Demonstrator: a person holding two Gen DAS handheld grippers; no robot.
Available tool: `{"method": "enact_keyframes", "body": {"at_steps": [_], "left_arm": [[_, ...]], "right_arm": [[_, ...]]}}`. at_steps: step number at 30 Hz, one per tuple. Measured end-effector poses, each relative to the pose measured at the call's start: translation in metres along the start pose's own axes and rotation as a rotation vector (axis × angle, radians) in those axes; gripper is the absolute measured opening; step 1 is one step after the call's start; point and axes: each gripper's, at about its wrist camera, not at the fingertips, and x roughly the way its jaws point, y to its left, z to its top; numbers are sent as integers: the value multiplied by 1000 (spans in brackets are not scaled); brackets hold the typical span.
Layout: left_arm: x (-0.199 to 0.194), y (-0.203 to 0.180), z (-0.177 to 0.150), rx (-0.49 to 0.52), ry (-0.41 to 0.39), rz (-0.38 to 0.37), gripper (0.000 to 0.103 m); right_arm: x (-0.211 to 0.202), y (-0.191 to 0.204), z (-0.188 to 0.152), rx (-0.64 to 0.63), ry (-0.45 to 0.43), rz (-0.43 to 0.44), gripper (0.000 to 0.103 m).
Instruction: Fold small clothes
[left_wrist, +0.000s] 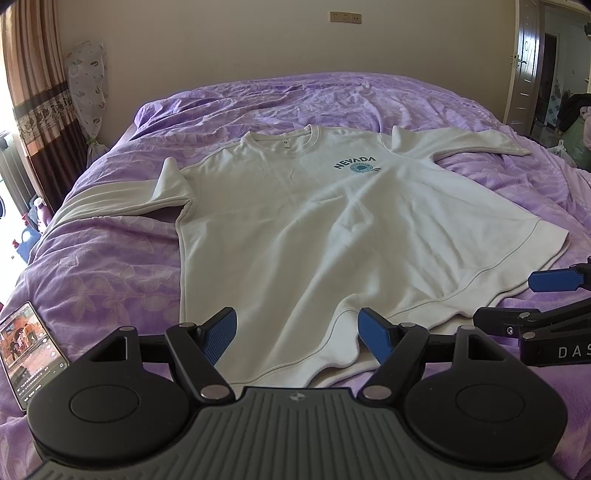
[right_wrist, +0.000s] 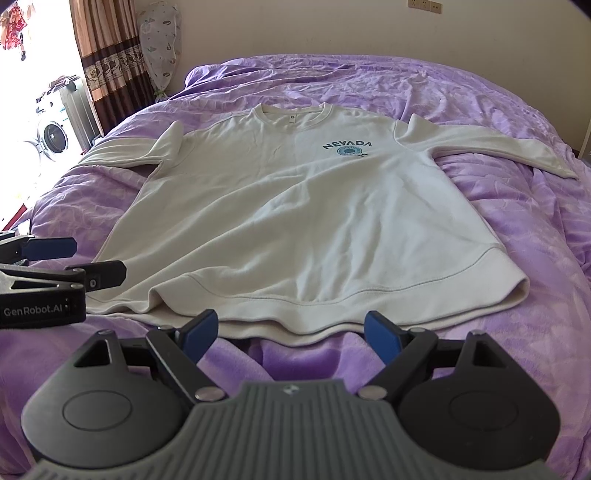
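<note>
A cream long-sleeved sweatshirt (left_wrist: 303, 221) with a dark "NEVADA" print lies flat, front up, on the purple bedspread (left_wrist: 103, 266), neck away from me and both sleeves spread sideways. It also shows in the right wrist view (right_wrist: 295, 206). My left gripper (left_wrist: 297, 328) is open, its blue pads over the near left part of the hem, nothing held. My right gripper (right_wrist: 291, 332) is open just short of the hem's middle, over bare bedspread (right_wrist: 517, 229). Each gripper shows at the edge of the other's view: the right gripper (left_wrist: 546, 295) and the left gripper (right_wrist: 62, 262).
A phone (left_wrist: 29, 350) with a lit screen lies on the bed at the near left. A wall and curtain (left_wrist: 33, 92) stand behind the bed, a door (left_wrist: 528, 62) at the far right, a washing machine (right_wrist: 51, 136) at the far left.
</note>
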Motion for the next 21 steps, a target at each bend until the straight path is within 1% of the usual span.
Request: {"method": "enact_keyframes", "body": {"at_steps": [4, 21], "left_arm": [[2, 6, -3, -2, 4, -1, 88], [2, 5, -3, -2, 5, 0, 88]], "right_arm": [[0, 0, 0, 0, 0, 1, 83], [2, -2, -3, 18, 14, 10, 82]]}}
